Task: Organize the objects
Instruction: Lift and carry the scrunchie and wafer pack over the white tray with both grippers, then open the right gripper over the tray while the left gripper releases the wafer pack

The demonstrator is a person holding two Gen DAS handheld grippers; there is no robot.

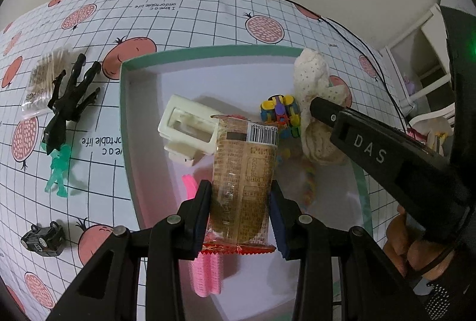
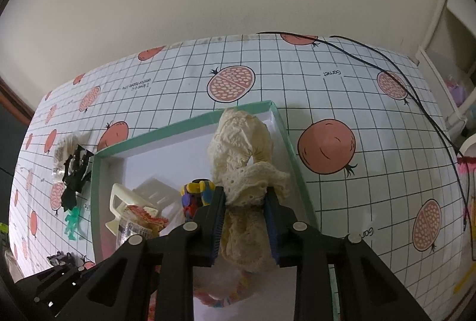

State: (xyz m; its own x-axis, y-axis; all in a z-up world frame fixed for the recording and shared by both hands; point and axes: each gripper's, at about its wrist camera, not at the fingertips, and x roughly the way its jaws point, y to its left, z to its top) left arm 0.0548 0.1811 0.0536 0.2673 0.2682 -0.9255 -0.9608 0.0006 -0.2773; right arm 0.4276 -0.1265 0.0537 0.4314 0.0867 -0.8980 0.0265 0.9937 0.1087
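Grid-pattern tablecloth with pomegranate prints [image 2: 327, 112], teal-rimmed white shallow box [image 1: 208, 51] sitting on it. Your left gripper [image 1: 240, 210] is pinching a brown clear-wrapped snack packet [image 1: 245, 169] over the box — fingers pressed on both its sides. Your right gripper [image 2: 245, 227] is clamped on a cream lace cloth bundle [image 2: 241, 148] at the box's right wall. Black toy figure [image 1: 70, 99], green toy figure [image 1: 59, 169] and small black toy car [image 1: 44, 237] lie outside, left of the box.
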